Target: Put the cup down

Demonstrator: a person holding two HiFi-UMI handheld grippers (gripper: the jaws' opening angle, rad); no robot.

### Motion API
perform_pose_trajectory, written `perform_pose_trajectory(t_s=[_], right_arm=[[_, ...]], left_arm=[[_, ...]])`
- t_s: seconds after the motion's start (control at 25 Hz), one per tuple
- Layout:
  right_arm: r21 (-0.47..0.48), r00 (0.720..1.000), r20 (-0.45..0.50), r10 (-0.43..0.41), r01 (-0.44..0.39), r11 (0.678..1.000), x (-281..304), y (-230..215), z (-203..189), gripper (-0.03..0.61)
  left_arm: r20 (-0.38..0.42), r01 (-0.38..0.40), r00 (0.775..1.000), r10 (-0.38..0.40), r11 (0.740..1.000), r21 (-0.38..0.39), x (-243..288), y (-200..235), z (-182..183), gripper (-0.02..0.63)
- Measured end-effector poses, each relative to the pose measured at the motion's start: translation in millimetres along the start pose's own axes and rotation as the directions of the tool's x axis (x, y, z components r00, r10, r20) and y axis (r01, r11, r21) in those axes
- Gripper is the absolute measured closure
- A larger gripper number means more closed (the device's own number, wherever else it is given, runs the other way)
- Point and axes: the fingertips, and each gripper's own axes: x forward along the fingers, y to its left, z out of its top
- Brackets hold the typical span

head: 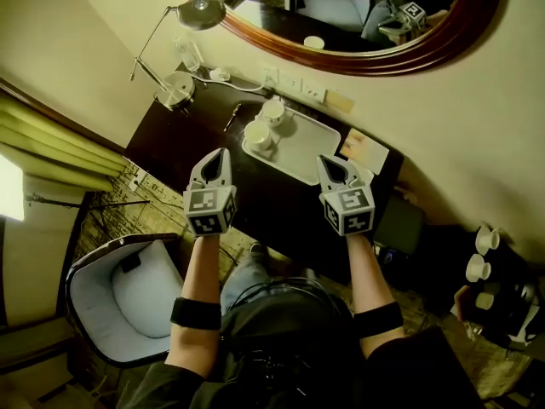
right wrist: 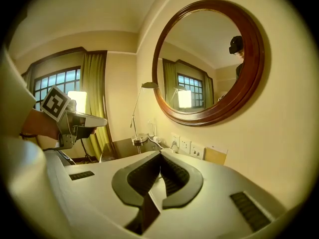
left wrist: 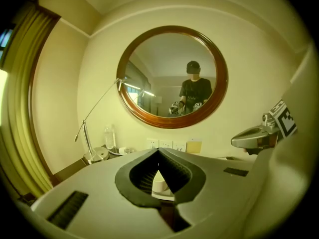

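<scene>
**Both grippers closed and empty; cups stand on the tray**

A white rectangular tray (head: 308, 150) lies on the dark wooden tabletop (head: 183, 139). Two white ceramic cups (head: 260, 135) stand upright and close together at the tray's left end, one nearer the wall than the other. The left gripper (head: 220, 154) hangs over the tabletop just left of the tray, its jaws pressed together with nothing between them. The right gripper (head: 329, 162) hangs by the tray's near right corner, its jaws likewise closed on nothing. Neither gripper touches a cup. A round mirror in a dark wooden frame (head: 443, 49) hangs on the wall above. A silver desk lamp (head: 201, 12) stands at the tabletop's far left.
</scene>
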Motion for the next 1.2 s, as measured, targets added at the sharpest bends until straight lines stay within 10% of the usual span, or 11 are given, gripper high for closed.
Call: perform_pose_trajectory(t_s=[0.68,1.2], right_arm=[[-0.029,0.999,-0.045,0.028,-0.029,0.999,26,33,9,0.574],[0.019,0.988,-0.139,-0.06,0.063,0.998,39,33,-23,0.574]], left_arm=[[-0.071,0.124,0.99,-0.125,0.992,-0.019,40,4,-27,0.609],[-0.32,0.354,0.887,-0.334,0.935,0.004,130,-17,-104,0.161]])
